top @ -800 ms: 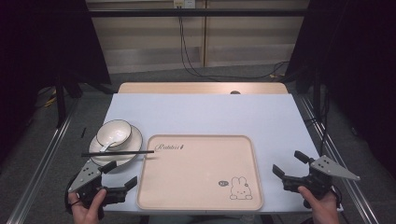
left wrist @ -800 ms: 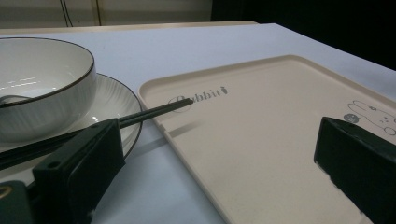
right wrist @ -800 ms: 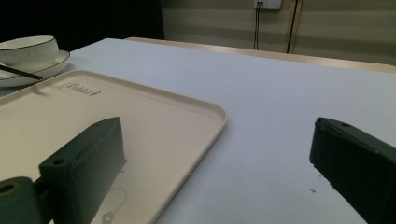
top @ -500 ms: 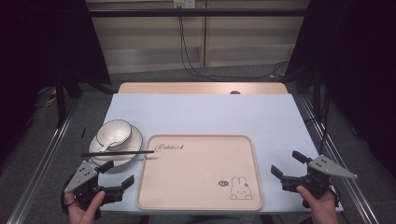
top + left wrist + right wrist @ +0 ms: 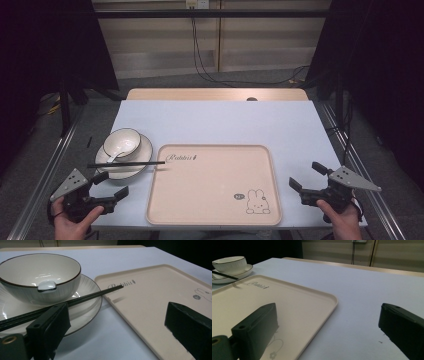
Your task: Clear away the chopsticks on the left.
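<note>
Pale blue-white table (image 5: 215, 120) under dim light, dark curtains either side, cables hanging at the back wall.

Nearest the left gripper (image 5: 111, 186): black chopsticks (image 5: 126, 163), lying flat across the rim of the saucer plate (image 5: 142, 159), just ahead of the left jaw, tips reaching over the tray's (image 5: 215, 220) near corner. Thin, stiff, light, probably slick lacquer, so likely to roll or scissor apart if pinched off-centre. Best bet looks like grabbing both together near the middle, where they bridge the plate and leave a gap underneath for a jaw.

Behind them, a white ceramic bowl (image 5: 40, 277) with a dark rim, sitting on that plate. Heavy-ish, glossy, chippable; rim grip only, and gently. Inside: a white ceramic soup spoon (image 5: 116, 154), handle end resting on the bowl's rim. Otherwise looks empty.

Beige tray with a rabbit print (image 5: 257, 202) to the right of the left jaws: nothing on it.

Left jaws spread wide, nothing between them. Right gripper (image 5: 309, 177) off past the tray's far edge, jaws also spread, just bare table between.
</note>
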The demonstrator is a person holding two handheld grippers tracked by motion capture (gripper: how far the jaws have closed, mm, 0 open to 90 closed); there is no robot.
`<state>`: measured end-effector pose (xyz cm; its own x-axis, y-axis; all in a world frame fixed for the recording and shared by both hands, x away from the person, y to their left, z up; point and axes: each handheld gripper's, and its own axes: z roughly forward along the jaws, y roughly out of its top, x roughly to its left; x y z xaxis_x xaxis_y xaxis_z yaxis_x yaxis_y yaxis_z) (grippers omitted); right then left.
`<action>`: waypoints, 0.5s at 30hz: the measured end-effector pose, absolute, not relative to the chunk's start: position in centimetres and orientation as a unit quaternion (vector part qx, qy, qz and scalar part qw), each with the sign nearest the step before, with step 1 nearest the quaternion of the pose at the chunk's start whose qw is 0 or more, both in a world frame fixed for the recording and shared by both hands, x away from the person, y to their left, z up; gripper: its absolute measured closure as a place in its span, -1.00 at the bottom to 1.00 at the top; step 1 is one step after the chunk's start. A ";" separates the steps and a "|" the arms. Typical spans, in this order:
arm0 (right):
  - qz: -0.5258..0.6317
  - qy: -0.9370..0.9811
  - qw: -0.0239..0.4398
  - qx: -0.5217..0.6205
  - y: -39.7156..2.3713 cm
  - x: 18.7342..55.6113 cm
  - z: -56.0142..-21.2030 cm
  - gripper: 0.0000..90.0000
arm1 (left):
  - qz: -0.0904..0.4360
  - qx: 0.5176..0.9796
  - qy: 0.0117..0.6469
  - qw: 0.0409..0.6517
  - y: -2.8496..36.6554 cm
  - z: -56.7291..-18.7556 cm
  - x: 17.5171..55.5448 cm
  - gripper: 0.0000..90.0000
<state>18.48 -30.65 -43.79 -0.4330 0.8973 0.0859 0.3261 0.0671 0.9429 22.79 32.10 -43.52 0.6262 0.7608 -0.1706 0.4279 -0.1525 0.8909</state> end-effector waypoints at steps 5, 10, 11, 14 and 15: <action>0.512 0.678 0.279 0.449 -30.6 18.4 -43.8 -0.96 | 0.155 0.767 0.378 0.495 33.7 -43.5 24.9 -0.85; 0.513 0.679 0.279 0.445 -30.6 18.4 -43.8 -0.97 | 0.166 0.793 0.353 0.469 34.5 -43.8 26.3 -0.85; 0.513 0.679 0.279 0.444 -30.6 18.4 -43.8 -0.97 | 0.161 0.799 0.351 0.461 34.7 -43.9 26.8 -0.85; 0.515 0.681 0.277 0.441 -30.6 18.4 -43.8 -0.97 | 0.156 0.803 0.349 0.457 35.4 -44.3 27.7 -0.88; 0.515 0.681 0.277 0.441 -30.6 18.4 -43.8 -0.97 | 0.156 0.805 0.349 0.455 35.6 -44.4 27.9 -0.88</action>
